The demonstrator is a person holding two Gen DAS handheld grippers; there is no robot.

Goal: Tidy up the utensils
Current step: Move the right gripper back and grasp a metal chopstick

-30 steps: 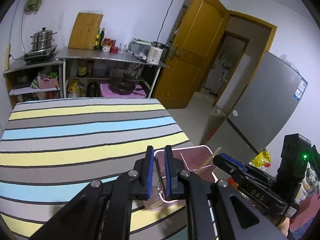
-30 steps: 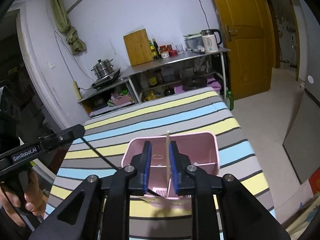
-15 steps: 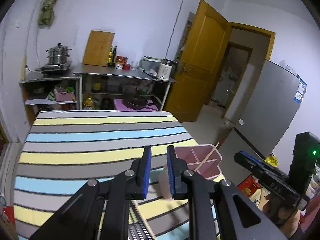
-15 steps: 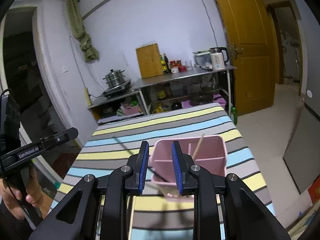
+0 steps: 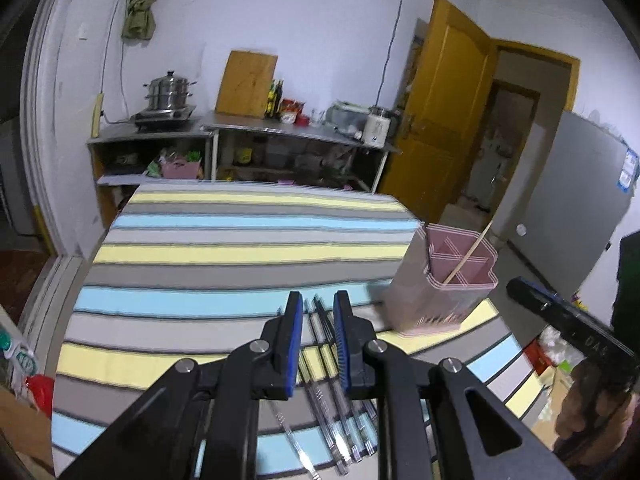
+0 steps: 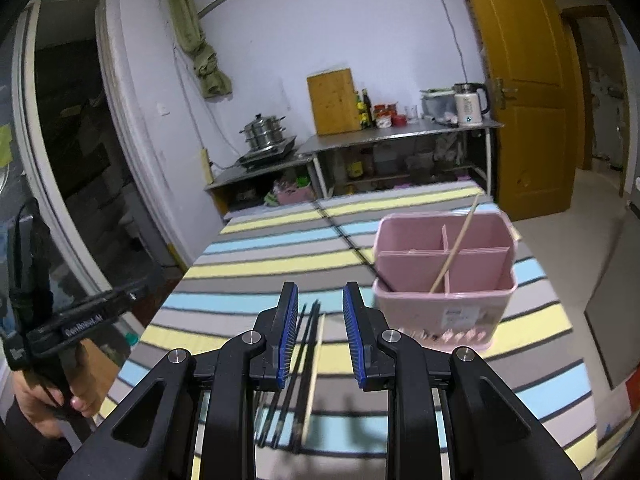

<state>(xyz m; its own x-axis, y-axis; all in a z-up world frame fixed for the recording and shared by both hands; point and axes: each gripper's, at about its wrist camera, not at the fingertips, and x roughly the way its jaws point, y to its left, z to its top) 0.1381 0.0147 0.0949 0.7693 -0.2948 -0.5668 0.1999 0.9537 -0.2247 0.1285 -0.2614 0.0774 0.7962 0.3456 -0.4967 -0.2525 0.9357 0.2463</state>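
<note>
**Both grippers over striped desk, nothing held**

Desk (image 5: 240, 252) w/ striped cloth (grey, yellow, blue) fills mid-frame in both views. Kitchen behind at 12: steel shelf (image 5: 296, 132) w/ pot (image 5: 168, 90), board (image 5: 246, 84), kettle (image 6: 470, 104); door (image 5: 444, 108) at 1–2.

Pink caddy (image 6: 444, 276) stands at desk's 3 o'clock edge, one chopstick (image 6: 456, 248) leaning in a compartment. More chopsticks (image 6: 304, 364) lie flat on the cloth at 6, dark ones beside a pale one.

Lower ends of the sticks are cut off behind the gripper bodies; left view is motion-blurred, so the count is unclear.

Left gripper (image 5: 316, 344): pads apart, narrow gap, nothing clamped. Right gripper (image 6: 320, 334): pads apart, its jaws have just been opening, empty.

Vs 1 s ago: both have pulled back from the caddy; right gripper no longer has the chopstick between its pads.
</note>
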